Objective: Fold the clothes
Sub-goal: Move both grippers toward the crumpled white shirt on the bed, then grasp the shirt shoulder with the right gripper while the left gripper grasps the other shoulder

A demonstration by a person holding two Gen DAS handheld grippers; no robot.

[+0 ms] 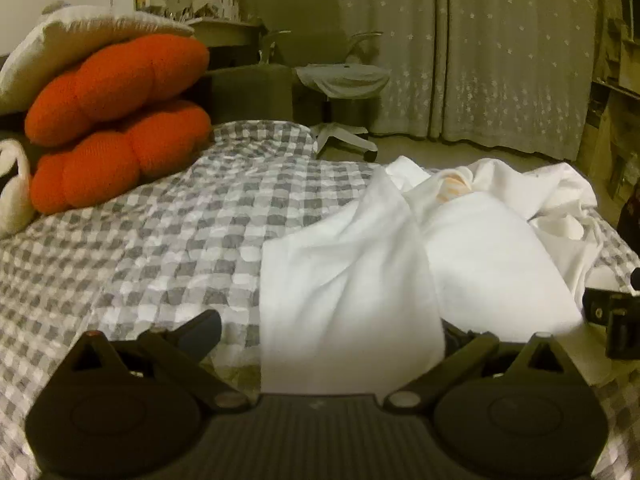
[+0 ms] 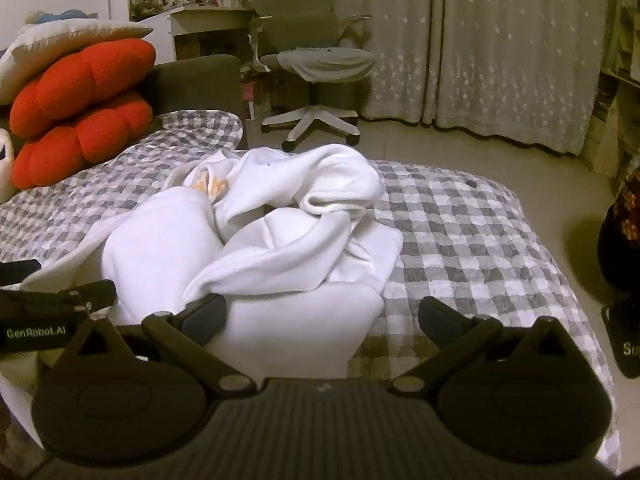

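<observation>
A crumpled white garment [image 1: 480, 248] with a small orange print lies on the grey-and-white checked bed cover [image 1: 160, 240]. My left gripper [image 1: 328, 332] is open, low over the garment's near left edge. Its left fingertip [image 1: 204, 328] rests over the cover, and the right one is hidden under white cloth. In the right wrist view the garment [image 2: 280, 240] is bunched in a heap with folds on top. My right gripper [image 2: 322, 314] is open, with the garment's near edge lying between its fingers. Neither gripper holds cloth.
Two red cushions [image 1: 116, 128] and a white pillow [image 1: 80, 36] are stacked at the bed's far left. An office chair [image 2: 316, 68] stands on the floor beyond the bed, before starred curtains [image 2: 500, 40]. The bed cover [image 2: 460, 232] ends at the right, with floor beside it.
</observation>
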